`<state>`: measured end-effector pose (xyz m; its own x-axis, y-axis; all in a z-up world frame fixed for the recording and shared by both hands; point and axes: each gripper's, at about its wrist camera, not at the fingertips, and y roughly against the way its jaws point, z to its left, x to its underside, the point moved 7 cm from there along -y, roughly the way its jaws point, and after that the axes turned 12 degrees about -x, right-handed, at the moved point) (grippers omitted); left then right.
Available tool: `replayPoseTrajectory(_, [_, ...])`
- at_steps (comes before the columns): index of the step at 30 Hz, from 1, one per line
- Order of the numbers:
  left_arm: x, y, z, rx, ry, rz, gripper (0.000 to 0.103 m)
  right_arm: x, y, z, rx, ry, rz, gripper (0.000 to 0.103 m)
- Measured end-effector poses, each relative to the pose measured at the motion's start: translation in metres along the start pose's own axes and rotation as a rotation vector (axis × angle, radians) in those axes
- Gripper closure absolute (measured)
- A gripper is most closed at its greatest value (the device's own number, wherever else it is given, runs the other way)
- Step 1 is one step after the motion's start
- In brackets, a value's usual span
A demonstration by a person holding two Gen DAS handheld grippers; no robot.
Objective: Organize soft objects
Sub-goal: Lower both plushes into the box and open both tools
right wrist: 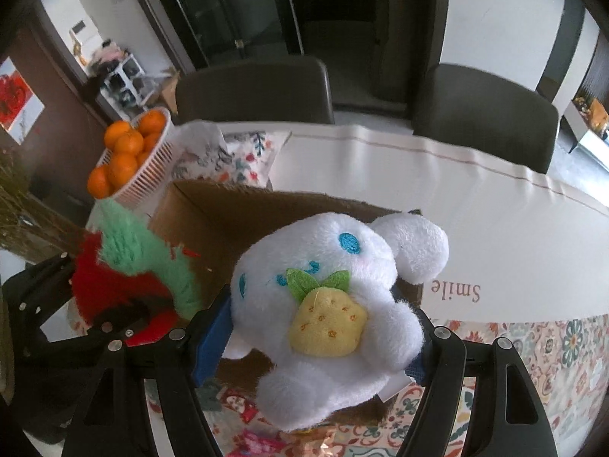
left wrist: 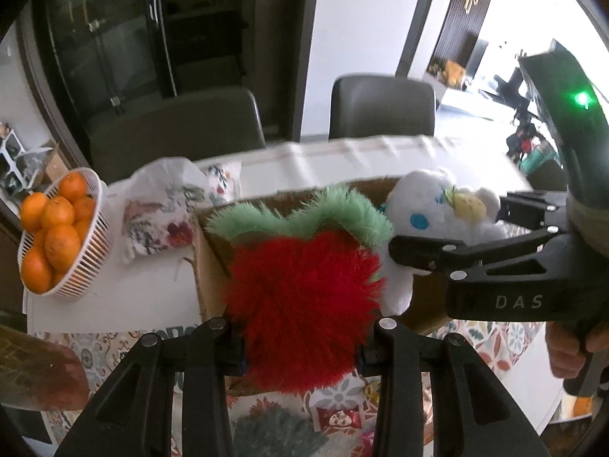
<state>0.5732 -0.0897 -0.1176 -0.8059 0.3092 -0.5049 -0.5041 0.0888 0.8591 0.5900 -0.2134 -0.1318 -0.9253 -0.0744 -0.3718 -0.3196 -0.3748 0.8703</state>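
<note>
Orange basket (left wrist: 64, 232), floral cushion (left wrist: 163, 217) beside cardboard box (right wrist: 228, 205).

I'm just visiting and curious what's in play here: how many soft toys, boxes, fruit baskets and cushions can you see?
Soft toys: 2, a red and green fluffy toy in the left gripper and a white plush in the right gripper
Cardboard box: 1
Basket of oranges: 1
Floral cushion: 1
Total: 5

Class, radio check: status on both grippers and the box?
Left gripper clamps red strawberry plush. Right gripper clamps white plush. Both over cardboard box. Nothing blocking.
</note>
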Motion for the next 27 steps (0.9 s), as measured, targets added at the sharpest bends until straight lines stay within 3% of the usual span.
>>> replayPoseTrajectory(7, [0.002,-0.025,-0.004,0.007,-0.008,0.076,0.064,0.001,-0.022,-0.007,-0.009,-0.013,0.068,0.026])
replayPoseTrajectory(9, [0.003,-0.03,-0.006,0.008,-0.019,0.093,0.058,0.002,-0.026,-0.008,-0.013,-0.016,0.079,0.026])
replayPoseTrajectory(12, [0.003,-0.032,-0.007,-0.005,-0.03,0.099,0.04,0.001,-0.029,-0.01,-0.03,-0.031,0.089,0.019])
replayPoseTrajectory(14, [0.002,-0.031,-0.007,-0.016,-0.03,0.095,0.039,0.0,-0.029,-0.012,-0.041,-0.049,0.085,0.013])
replayPoseTrajectory(19, [0.002,-0.026,-0.006,-0.017,-0.013,0.097,0.039,-0.002,-0.023,-0.01,-0.046,-0.065,0.062,0.013])
replayPoseTrajectory(27, [0.007,0.001,-0.004,-0.034,0.007,0.057,0.034,0.001,0.01,-0.003,0.013,-0.047,-0.032,0.013])
